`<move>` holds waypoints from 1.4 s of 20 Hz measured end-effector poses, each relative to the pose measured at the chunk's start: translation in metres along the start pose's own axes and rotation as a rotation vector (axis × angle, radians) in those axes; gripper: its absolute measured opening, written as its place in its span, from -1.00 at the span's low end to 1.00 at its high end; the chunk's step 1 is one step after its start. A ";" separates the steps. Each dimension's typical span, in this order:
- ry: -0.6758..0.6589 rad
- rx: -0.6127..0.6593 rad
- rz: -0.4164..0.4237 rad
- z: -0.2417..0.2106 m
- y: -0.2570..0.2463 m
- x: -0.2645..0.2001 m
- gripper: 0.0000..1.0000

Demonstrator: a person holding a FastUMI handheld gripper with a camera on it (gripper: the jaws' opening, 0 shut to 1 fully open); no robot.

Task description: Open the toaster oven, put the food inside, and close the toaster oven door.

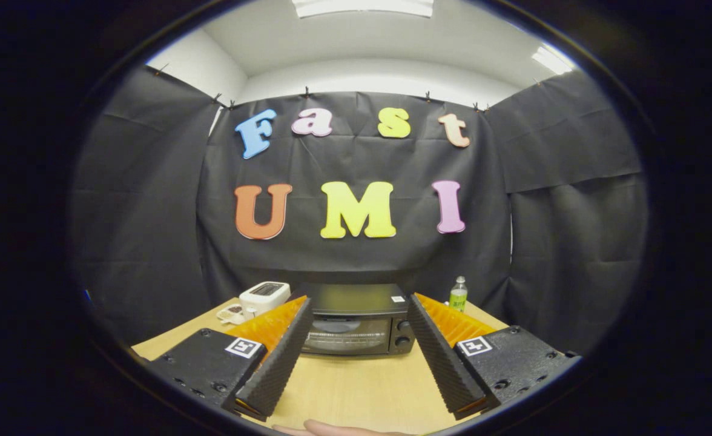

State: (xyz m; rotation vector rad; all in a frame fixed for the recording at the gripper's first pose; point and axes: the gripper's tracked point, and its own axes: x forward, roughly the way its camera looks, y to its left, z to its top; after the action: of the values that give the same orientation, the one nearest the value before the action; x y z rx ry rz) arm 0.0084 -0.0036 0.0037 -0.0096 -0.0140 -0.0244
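A black toaster oven [356, 320] stands at the far side of the wooden table [356, 387], its glass door shut and two knobs on its right side. My gripper [359, 357] is held above the table in front of the oven, fingers wide open with nothing between them. The oven shows in the gap beyond the fingertips, well ahead of them. I cannot make out any food on the table.
A white toaster [264, 297] stands left of the oven with a small white object [231, 313] beside it. A small green-labelled bottle [458, 295] stands to the oven's right. A person's finger [332, 429] rests on the table's near edge.
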 end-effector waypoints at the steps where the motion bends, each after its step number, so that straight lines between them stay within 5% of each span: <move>1: -0.002 -0.004 -0.003 0.001 0.000 0.004 1.00; 9: 0.025 -0.006 0.005 -0.027 0.012 0.081 1.00; 19: 0.243 -0.018 0.074 -0.137 0.049 0.216 1.00; 28: 0.247 0.005 0.091 -0.160 0.059 0.247 1.00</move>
State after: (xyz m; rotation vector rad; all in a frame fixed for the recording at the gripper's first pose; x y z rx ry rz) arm 0.2586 0.0474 -0.1537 -0.0022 0.2336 0.0655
